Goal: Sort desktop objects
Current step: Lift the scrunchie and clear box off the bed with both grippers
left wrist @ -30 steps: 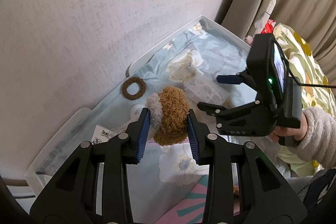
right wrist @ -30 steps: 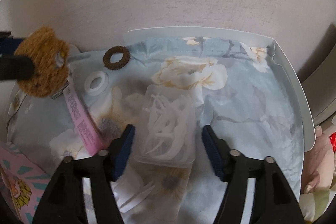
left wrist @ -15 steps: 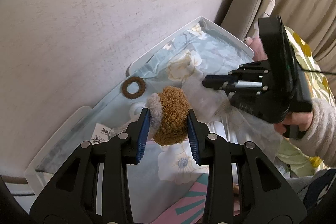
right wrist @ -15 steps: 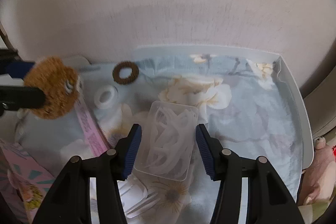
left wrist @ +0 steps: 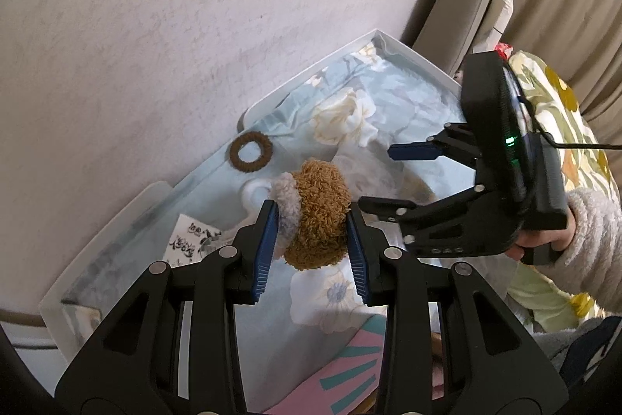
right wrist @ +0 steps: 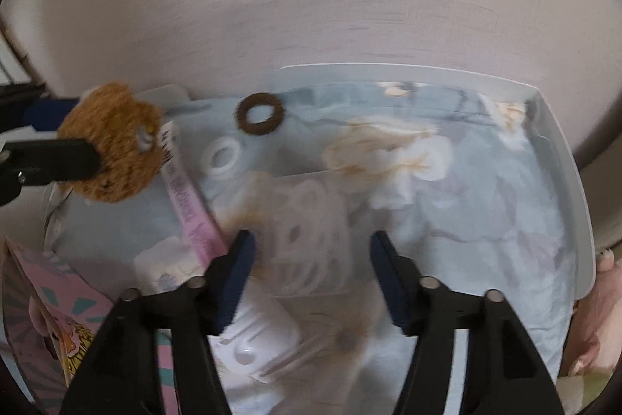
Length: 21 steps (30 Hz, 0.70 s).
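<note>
My left gripper (left wrist: 311, 209) is shut on a brown plush toy (left wrist: 317, 216) with a grey edge, held above the tray; the same plush toy (right wrist: 112, 139) shows at the left of the right wrist view. My right gripper (right wrist: 312, 238) hangs over a clear plastic box (right wrist: 307, 232) of white loops. Its jaws are opening, and the box lies between them with a gap to each pad. From the left wrist, the right gripper (left wrist: 379, 177) shows to the right of the plush, held by a hand (left wrist: 544, 240) in a fuzzy sleeve.
A white tray (right wrist: 408, 70) lined with pale blue flowered cloth stands against the wall. On it lie a brown hair ring (right wrist: 259, 113), a white ring (right wrist: 224, 156), a pink strip (right wrist: 186, 205), a white plastic piece (right wrist: 256, 333) and a printed card (left wrist: 190, 238). A pink booklet (right wrist: 35, 294) sits at the near left.
The right jaws narrowed onto the clear box half a second ago and have spread wide again, leaving the box on the cloth. The left gripper and its plush have not moved.
</note>
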Each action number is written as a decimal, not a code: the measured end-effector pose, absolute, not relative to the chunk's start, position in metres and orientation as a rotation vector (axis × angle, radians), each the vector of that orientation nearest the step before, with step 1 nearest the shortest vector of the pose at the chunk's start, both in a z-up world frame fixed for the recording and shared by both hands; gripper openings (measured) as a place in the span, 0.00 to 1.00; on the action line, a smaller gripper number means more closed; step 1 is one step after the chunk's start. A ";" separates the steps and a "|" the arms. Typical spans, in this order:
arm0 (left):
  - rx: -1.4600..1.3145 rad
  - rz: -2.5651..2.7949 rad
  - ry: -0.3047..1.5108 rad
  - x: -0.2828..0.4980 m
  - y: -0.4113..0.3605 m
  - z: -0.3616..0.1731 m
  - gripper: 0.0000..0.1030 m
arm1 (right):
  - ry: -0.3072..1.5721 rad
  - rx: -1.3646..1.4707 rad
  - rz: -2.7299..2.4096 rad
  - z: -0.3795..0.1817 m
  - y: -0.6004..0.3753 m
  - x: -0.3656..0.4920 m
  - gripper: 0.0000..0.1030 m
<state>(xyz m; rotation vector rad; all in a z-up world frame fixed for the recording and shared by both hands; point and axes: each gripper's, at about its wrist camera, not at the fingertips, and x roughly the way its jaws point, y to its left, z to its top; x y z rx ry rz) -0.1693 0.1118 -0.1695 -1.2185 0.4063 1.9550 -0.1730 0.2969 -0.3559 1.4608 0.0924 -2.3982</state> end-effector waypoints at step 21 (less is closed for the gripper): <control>-1.121 2.073 0.318 -0.151 0.076 -0.104 0.31 | 0.090 1.283 -2.490 -0.277 0.303 -0.157 0.48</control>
